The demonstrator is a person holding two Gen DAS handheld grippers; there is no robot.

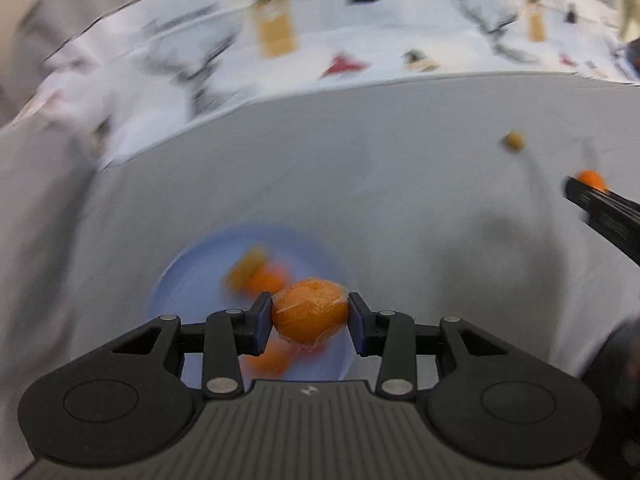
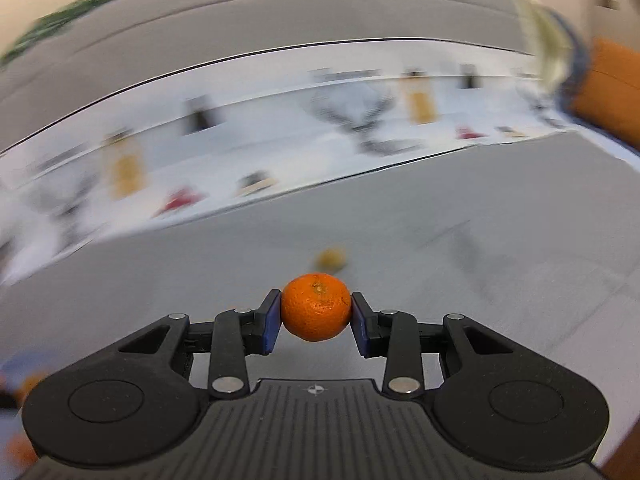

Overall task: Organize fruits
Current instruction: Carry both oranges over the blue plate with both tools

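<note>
My left gripper point(image 1: 310, 316) is shut on a plastic-wrapped orange fruit point(image 1: 310, 308), held above a light blue plate point(image 1: 188, 276). The plate holds blurred orange fruits point(image 1: 268, 280) and a yellowish piece point(image 1: 246, 268). My right gripper point(image 2: 315, 316) is shut on a bare mandarin point(image 2: 316, 306) above the grey table. That gripper and its mandarin point(image 1: 590, 178) also show at the right edge of the left wrist view. A small yellow-brown fruit point(image 2: 331, 258) lies on the table just beyond the right gripper; it also shows in the left wrist view point(image 1: 514, 140).
The grey tabletop point(image 1: 400, 184) ends at a white printed cloth or wall panel point(image 1: 320, 40) at the back. An orange object point(image 2: 612, 88) stands at the far right. The blue plate's edge point(image 2: 16, 364) shows at the lower left of the right wrist view. Both views are motion-blurred.
</note>
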